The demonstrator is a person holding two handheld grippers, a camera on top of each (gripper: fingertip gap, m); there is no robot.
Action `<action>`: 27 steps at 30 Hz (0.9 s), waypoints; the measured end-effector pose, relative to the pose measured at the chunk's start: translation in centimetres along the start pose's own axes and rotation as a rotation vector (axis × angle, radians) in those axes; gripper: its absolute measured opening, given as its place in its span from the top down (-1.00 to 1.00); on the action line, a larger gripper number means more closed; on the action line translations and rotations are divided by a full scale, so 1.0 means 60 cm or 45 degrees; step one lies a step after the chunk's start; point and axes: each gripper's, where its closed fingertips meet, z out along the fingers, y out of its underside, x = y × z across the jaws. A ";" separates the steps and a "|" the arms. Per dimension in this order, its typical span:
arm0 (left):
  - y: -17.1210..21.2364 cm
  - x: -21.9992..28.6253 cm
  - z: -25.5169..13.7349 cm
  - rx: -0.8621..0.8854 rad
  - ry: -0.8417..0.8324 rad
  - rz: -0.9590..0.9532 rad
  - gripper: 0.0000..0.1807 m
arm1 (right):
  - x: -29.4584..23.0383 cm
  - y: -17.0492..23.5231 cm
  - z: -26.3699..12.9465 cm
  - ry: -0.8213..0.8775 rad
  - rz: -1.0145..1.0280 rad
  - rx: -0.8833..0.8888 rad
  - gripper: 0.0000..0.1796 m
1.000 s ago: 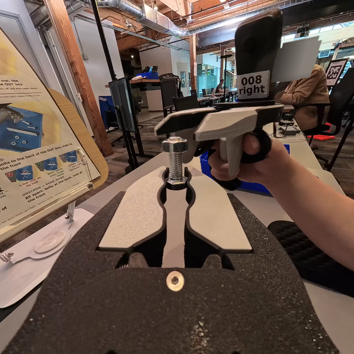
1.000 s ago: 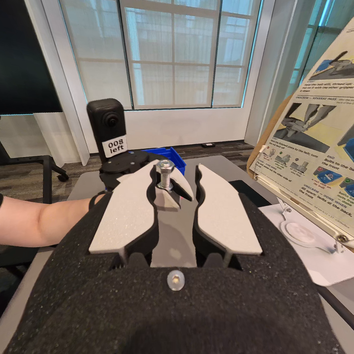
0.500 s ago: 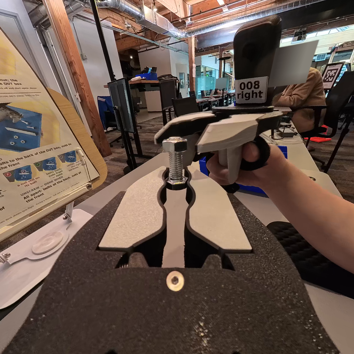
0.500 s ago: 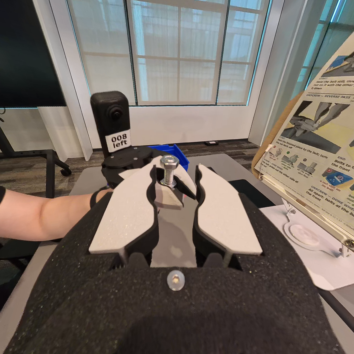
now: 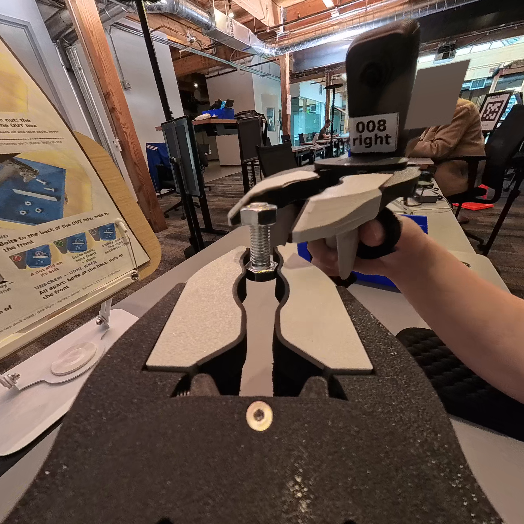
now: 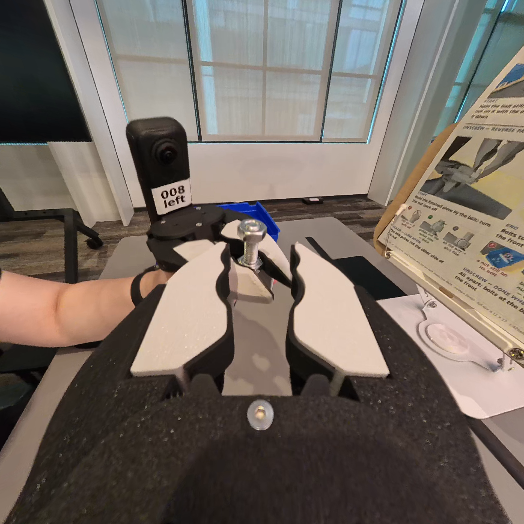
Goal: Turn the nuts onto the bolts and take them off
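My left gripper is shut on a steel nut at the low end of an upright bolt, whose hex head is on top. My right gripper is open. In the right wrist view the bolt stands between its fingertips, nearer the left finger, touching neither that I can see. In the left wrist view the right gripper comes in from the right, level with the bolt head. The left gripper holding the nut shows in the right wrist view.
A blue bin stands on the grey table behind the grippers. An instruction board on a white base stands beside them. A black mat lies on the table. A seated person is far behind. Both grippers' tips are close together, under 4 cm apart.
My right gripper has come down from above the bolt head to its level, still open. The left gripper has kept its hold on the nut.
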 end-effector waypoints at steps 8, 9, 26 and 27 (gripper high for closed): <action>0.000 0.004 0.001 -0.001 0.000 0.015 0.84 | 0.003 -0.010 0.004 0.061 -0.014 0.023 0.57; -0.001 0.002 0.000 -0.001 -0.004 0.014 0.84 | 0.008 -0.008 -0.001 0.068 -0.010 0.020 0.56; 0.000 0.006 0.001 -0.004 0.004 0.014 0.84 | 0.014 0.001 -0.010 0.043 0.030 0.003 0.56; 0.001 0.006 0.001 -0.005 0.002 0.016 0.84 | 0.013 -0.002 -0.013 0.028 0.036 0.014 0.56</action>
